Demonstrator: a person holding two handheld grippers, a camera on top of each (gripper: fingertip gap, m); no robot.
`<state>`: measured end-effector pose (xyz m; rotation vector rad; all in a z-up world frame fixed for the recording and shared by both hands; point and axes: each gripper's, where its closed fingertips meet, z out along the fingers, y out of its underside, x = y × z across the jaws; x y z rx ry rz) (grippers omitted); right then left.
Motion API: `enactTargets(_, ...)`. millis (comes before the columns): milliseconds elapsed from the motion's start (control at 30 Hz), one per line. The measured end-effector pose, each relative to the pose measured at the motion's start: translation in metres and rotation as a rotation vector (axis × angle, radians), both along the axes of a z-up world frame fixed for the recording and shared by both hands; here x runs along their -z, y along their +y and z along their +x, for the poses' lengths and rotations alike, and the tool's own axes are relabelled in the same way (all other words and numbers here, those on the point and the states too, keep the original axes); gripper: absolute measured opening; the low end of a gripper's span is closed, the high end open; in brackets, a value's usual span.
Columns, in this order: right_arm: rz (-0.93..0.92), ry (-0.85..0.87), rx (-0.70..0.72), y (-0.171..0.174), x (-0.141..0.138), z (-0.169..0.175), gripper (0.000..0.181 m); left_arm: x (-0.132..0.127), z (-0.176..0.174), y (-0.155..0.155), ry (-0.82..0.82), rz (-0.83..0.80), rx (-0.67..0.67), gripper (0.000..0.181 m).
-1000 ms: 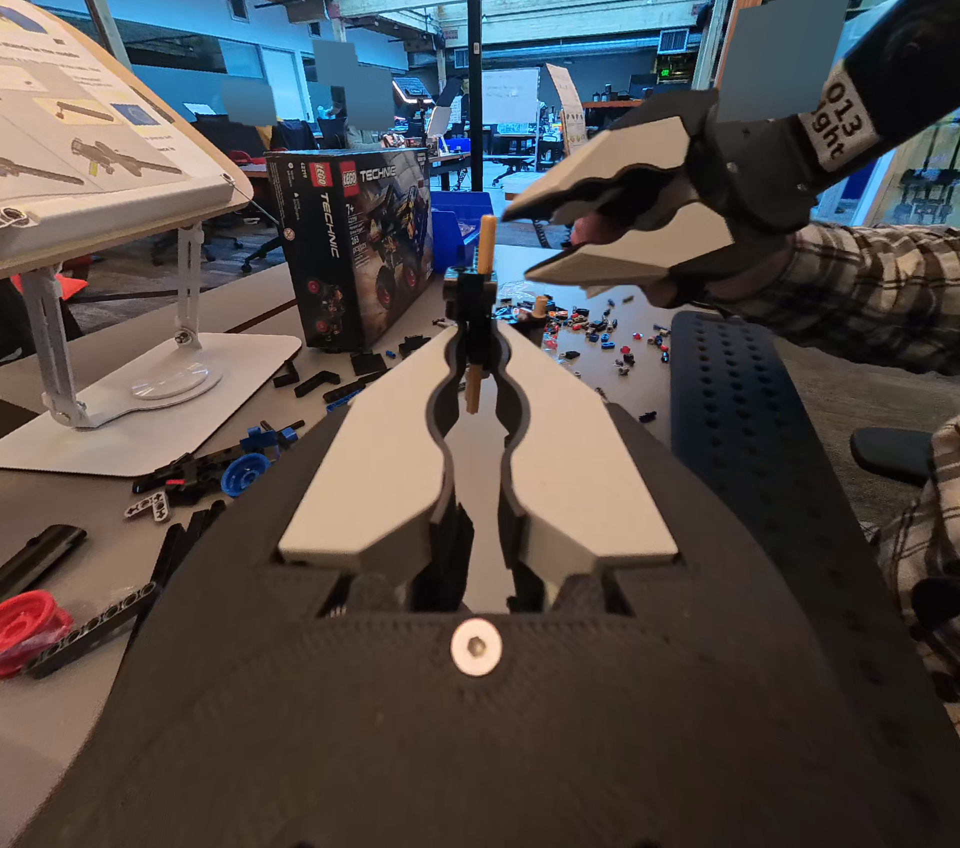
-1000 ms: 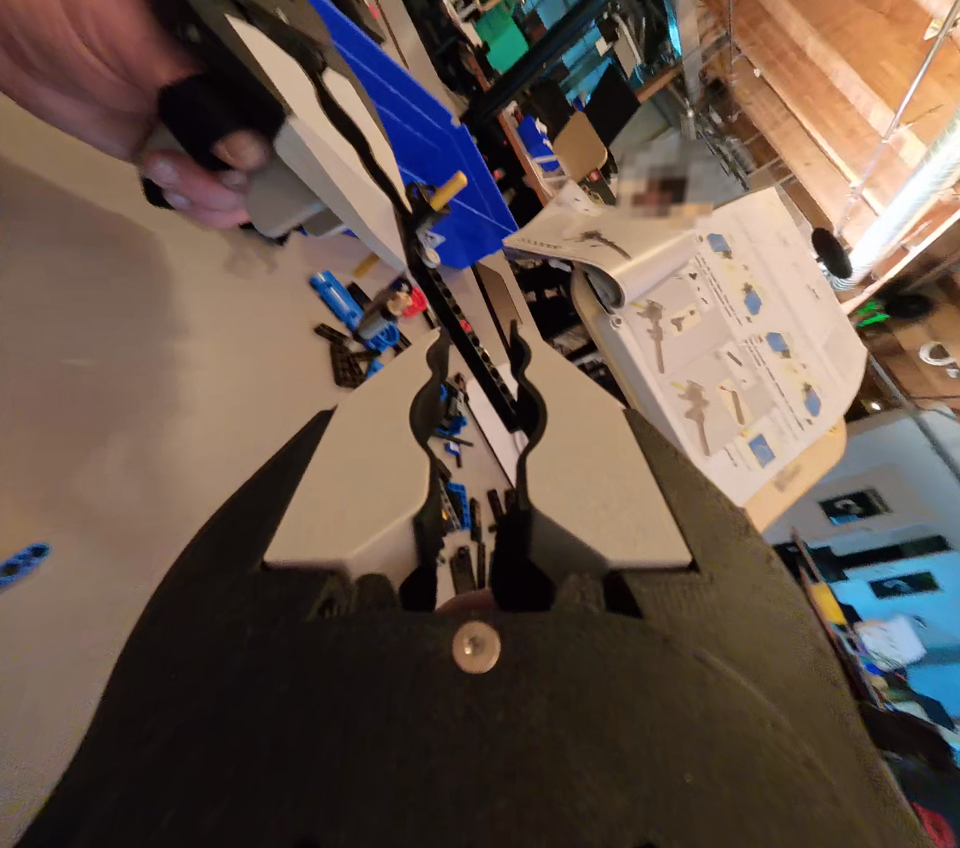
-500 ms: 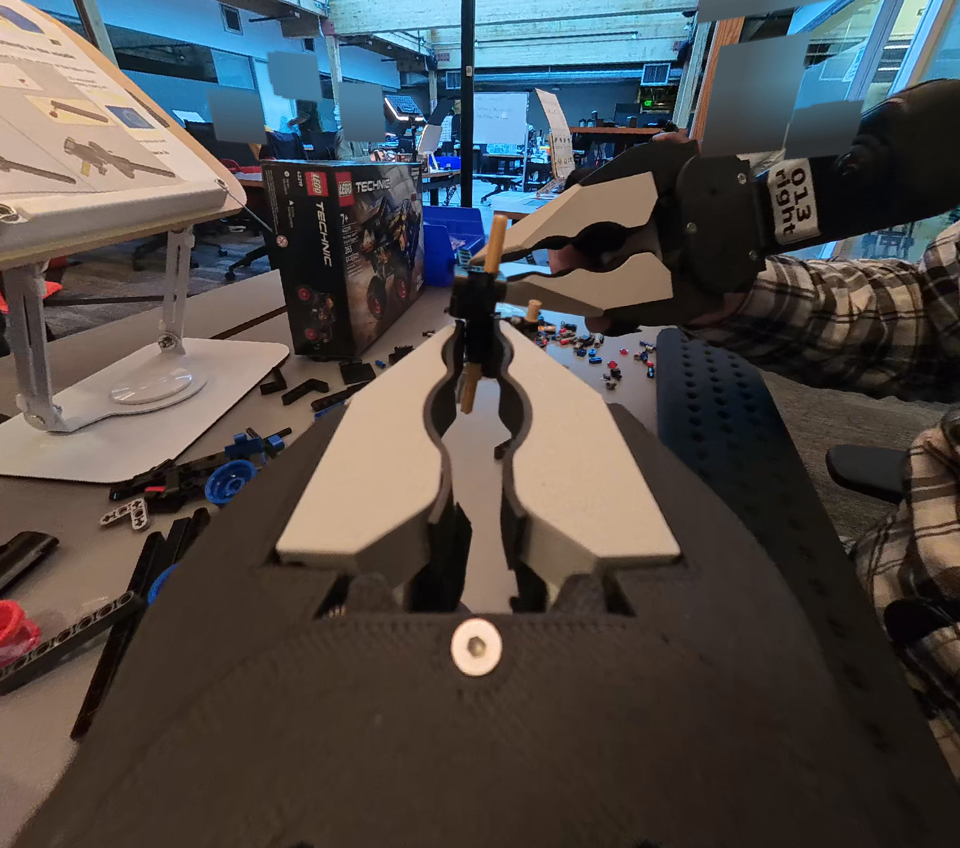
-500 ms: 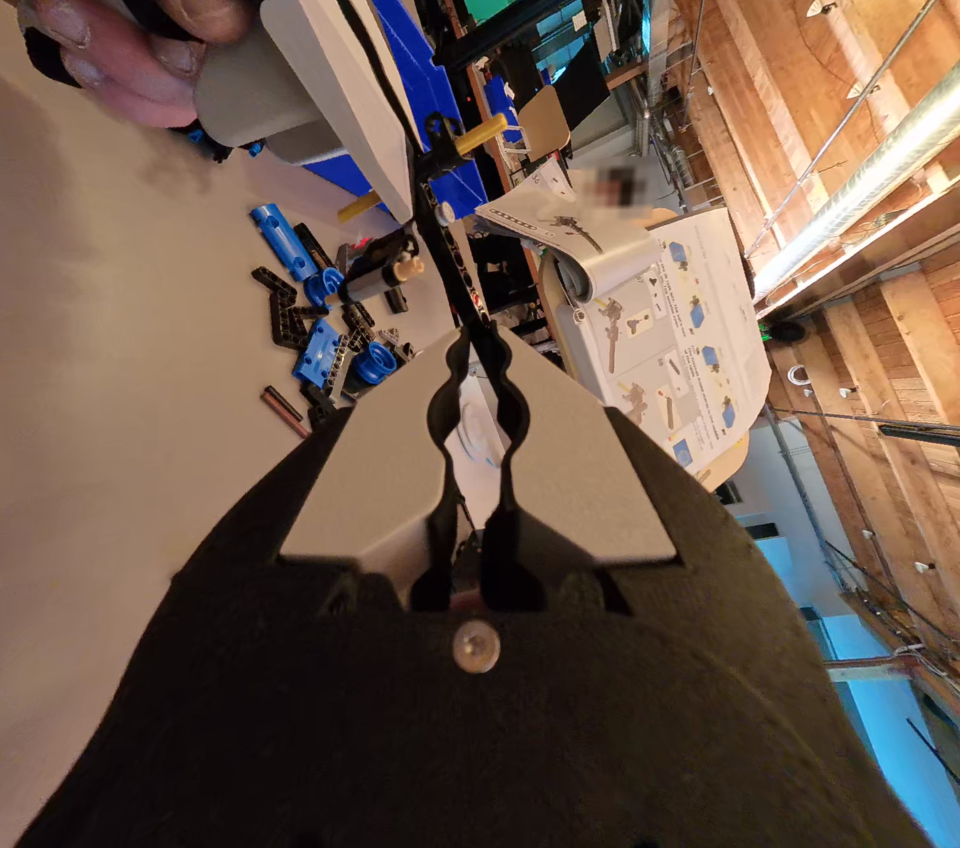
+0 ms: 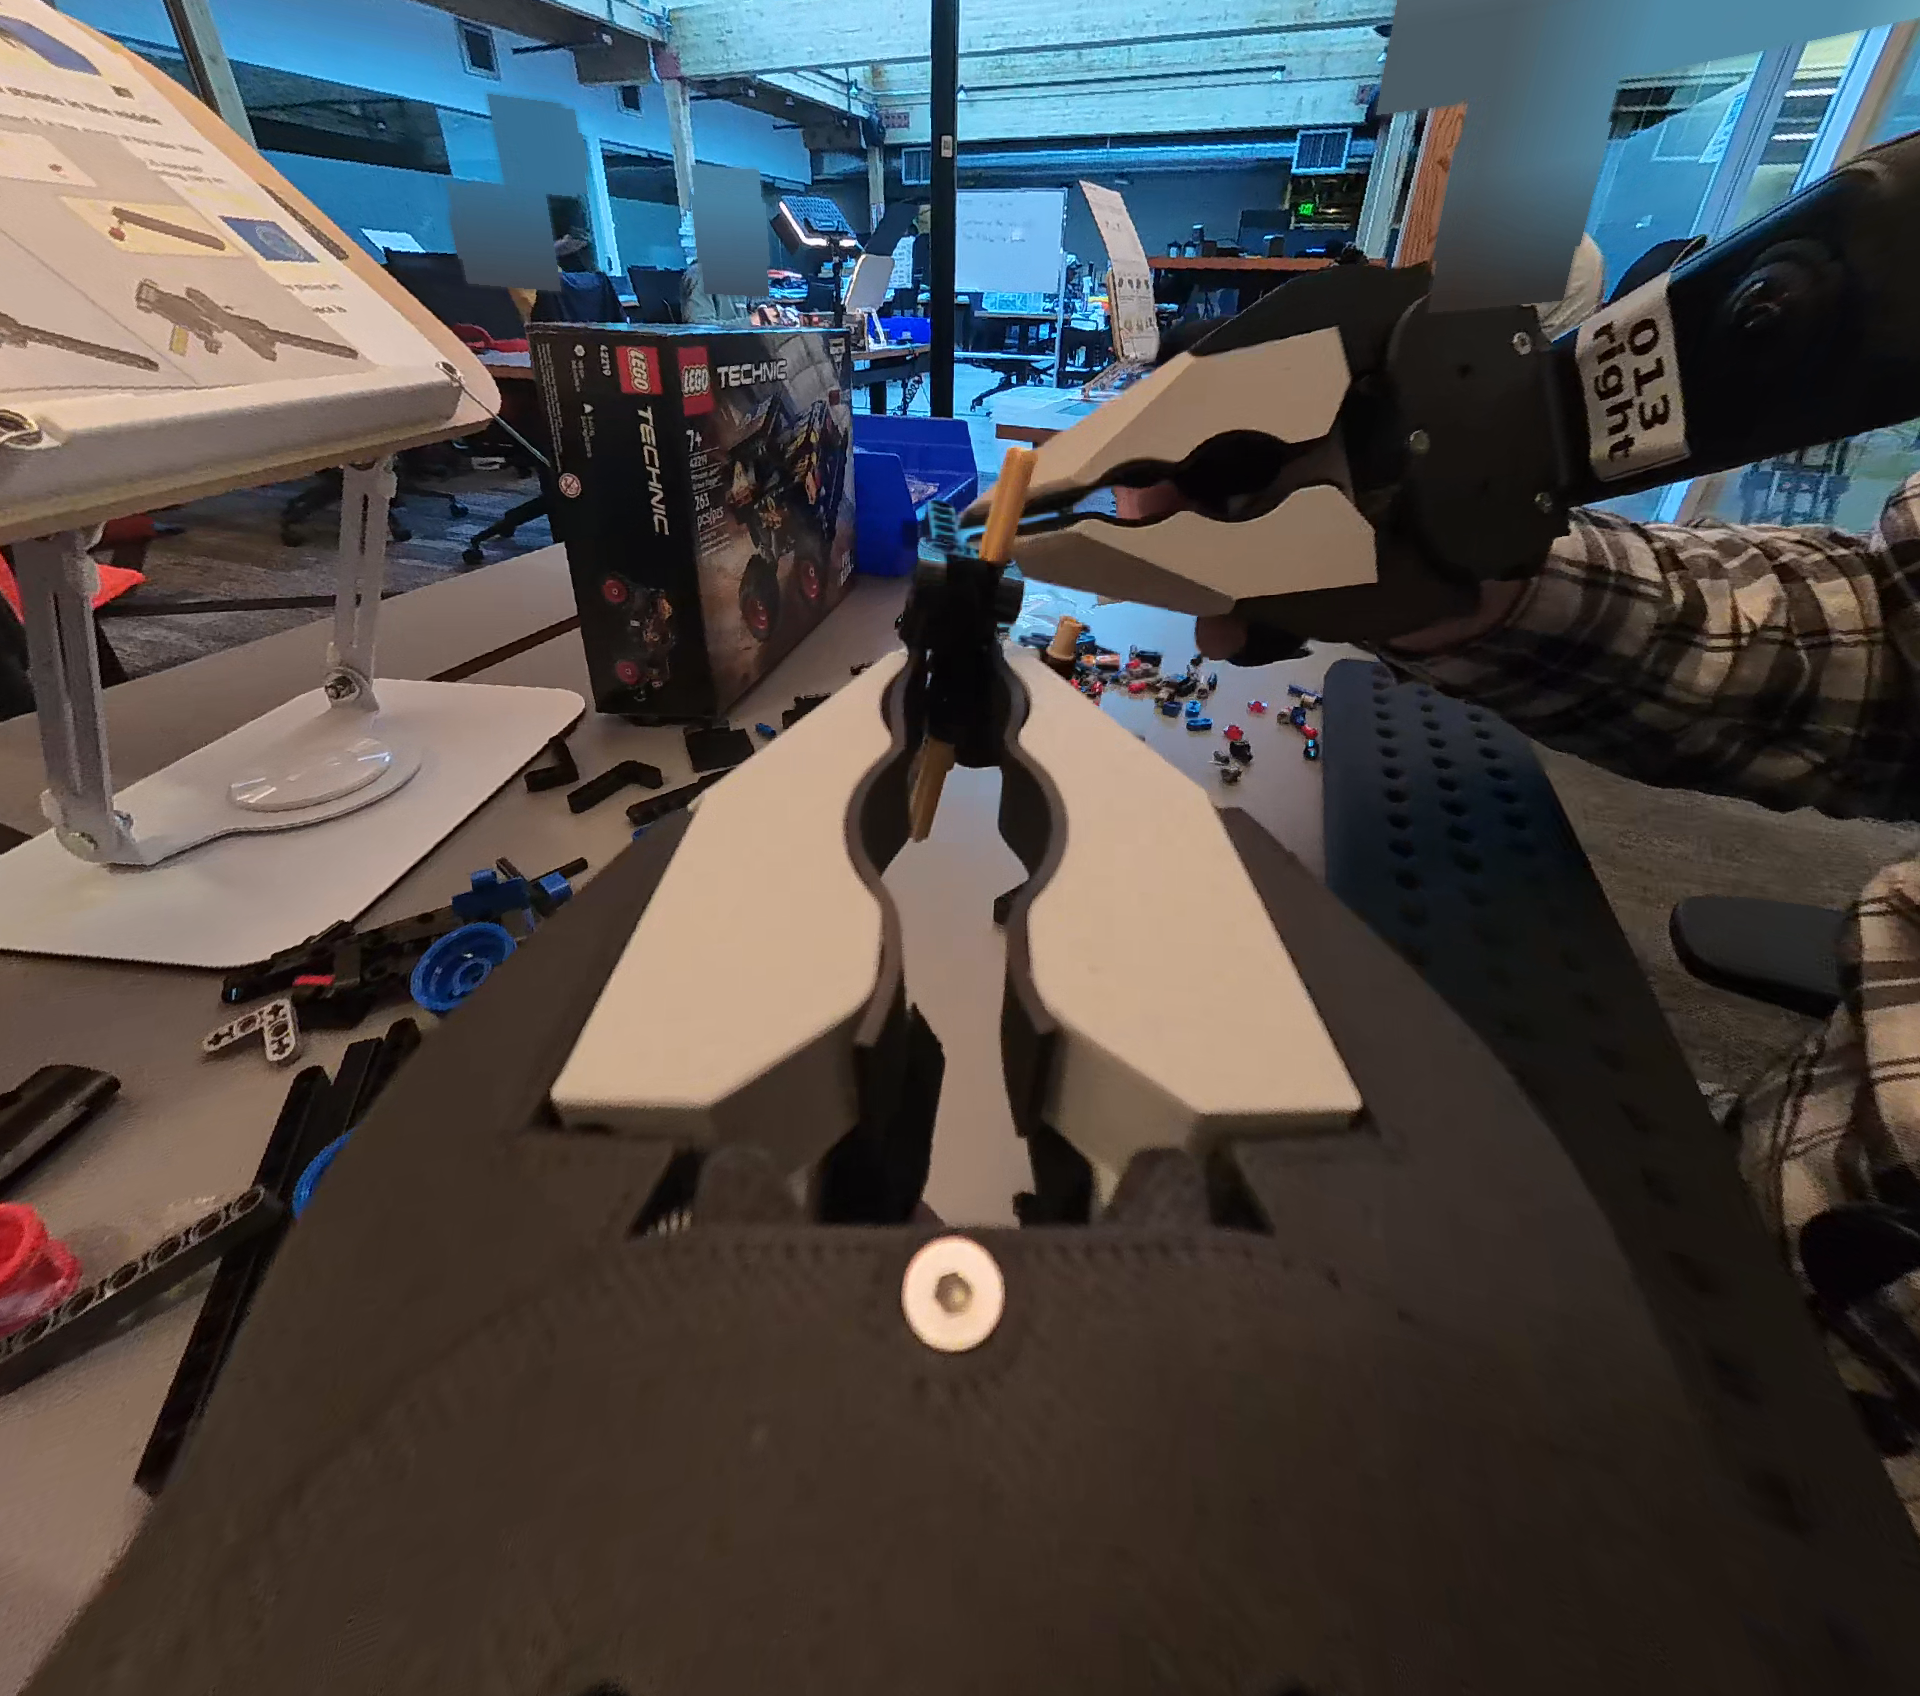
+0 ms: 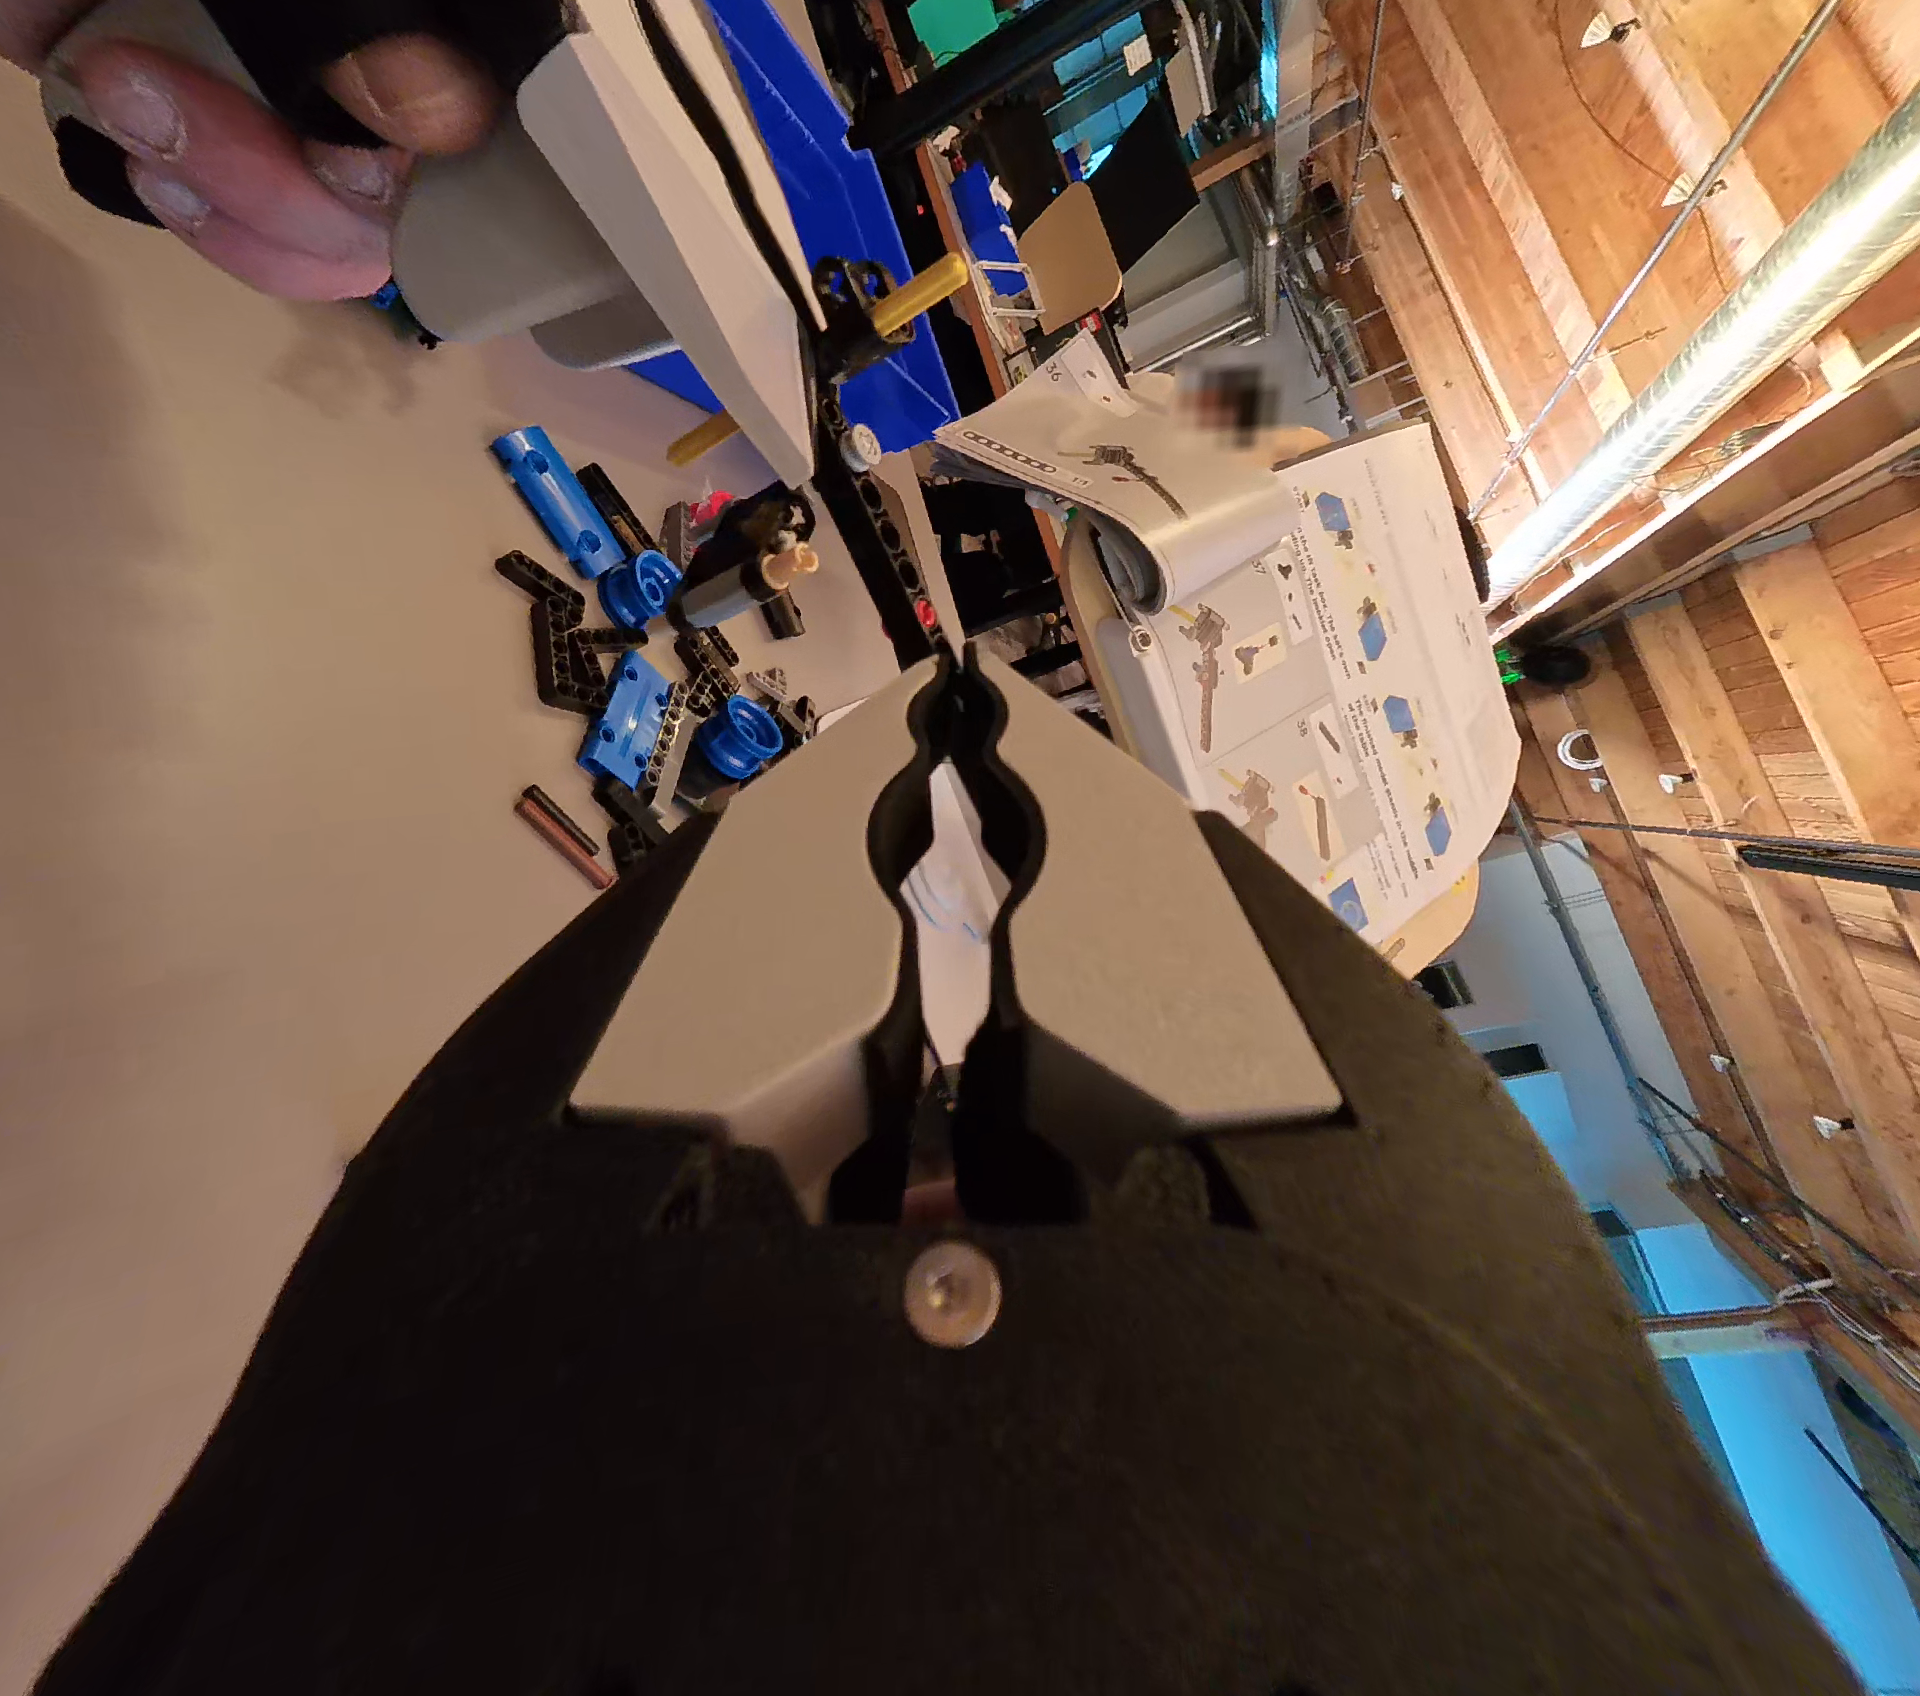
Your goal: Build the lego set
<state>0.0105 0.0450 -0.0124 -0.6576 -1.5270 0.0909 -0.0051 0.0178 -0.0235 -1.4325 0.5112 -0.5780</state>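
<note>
Both tools pinching one black lego assembly point(image 5: 954, 638), left tool point(image 5: 951, 680), right tool point(image 6: 954, 667)

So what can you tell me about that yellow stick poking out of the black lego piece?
The yellow stick is a thin, tan-yellow plastic rod. It runs through the black lego piece, poking out above and below, tilted slightly. The left hand-held gripper is shut on the black piece. The right hand-held gripper has its tips by the rod's upper end.
</note>
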Motion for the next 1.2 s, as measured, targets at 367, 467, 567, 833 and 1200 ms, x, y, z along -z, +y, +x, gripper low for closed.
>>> enactTargets(367,0.096,-0.074,0.007,0.001,0.006,-0.001,0.014,-0.003,0.004,-0.002,-0.113,-0.043,0.080,0.009)
enactTargets(467,0.053,-0.094,-0.029,-0.003,0.009,0.000,0.022,-0.003,0.004,-0.003,-0.110,-0.038,0.081,0.009)
enactTargets(567,0.095,-0.093,-0.011,-0.002,0.007,0.001,0.009,-0.003,0.010,-0.004,-0.103,-0.037,0.104,0.009)
enactTargets(833,0.040,-0.086,0.020,-0.017,0.028,0.004,0.007,0.013,0.022,-0.008,-0.030,-0.098,0.139,0.009)
enactTargets(1200,-0.349,-0.070,0.182,0.021,0.044,0.085,0.015,0.035,0.027,-0.004,0.054,-0.154,0.134,0.008)
